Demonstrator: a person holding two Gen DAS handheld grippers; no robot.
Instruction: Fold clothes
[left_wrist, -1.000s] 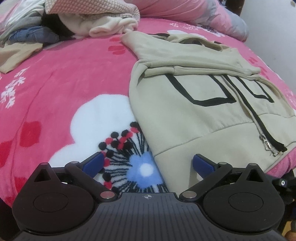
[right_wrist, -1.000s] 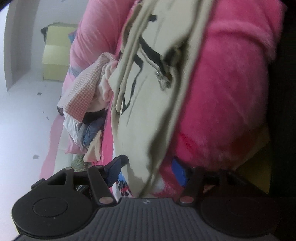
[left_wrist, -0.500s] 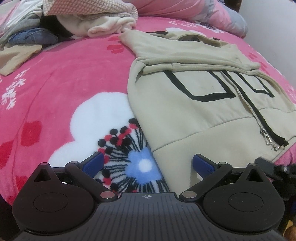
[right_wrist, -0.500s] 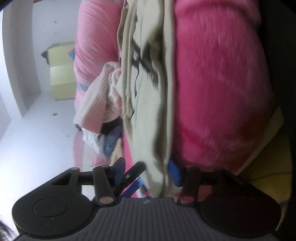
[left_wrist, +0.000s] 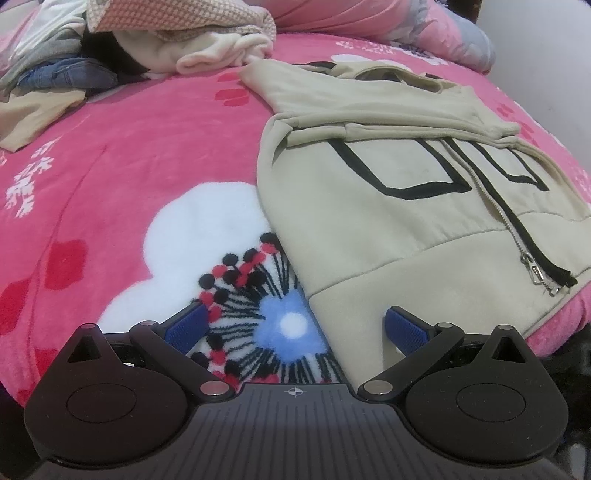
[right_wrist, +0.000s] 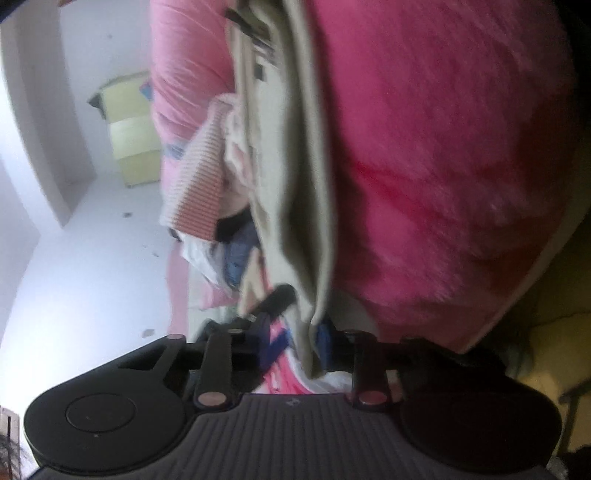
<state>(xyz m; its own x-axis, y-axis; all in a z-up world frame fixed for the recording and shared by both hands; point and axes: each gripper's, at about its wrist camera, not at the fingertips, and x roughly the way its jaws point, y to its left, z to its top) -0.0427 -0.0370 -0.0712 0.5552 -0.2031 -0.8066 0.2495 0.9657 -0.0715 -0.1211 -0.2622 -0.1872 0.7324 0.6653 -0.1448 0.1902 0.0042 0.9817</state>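
A beige zip hoodie (left_wrist: 388, 206) lies flat on the pink flowered blanket (left_wrist: 129, 166), its black-edged zipper and metal pull (left_wrist: 535, 273) at the right. My left gripper (left_wrist: 295, 319) is open low over the hoodie's lower left hem corner, which lies between its blue pads. In the right wrist view the picture is rolled on its side. The hoodie's hem (right_wrist: 310, 229) hangs edge-on between the jaws of my right gripper (right_wrist: 295, 332). Those jaws are closing, with a gap still showing beside the cloth.
A pile of other clothes (left_wrist: 110, 48) sits at the blanket's far left. A pink pillow or quilt (left_wrist: 369, 18) lies behind it. The bed's edge drops away at the right (right_wrist: 517, 314). A yellow cabinet (right_wrist: 133, 129) stands against the white wall.
The right gripper's jaws have narrowed around the hoodie's hem, and its view has rolled and moved closer to the bed's edge. The left gripper and the hoodie have stayed put.
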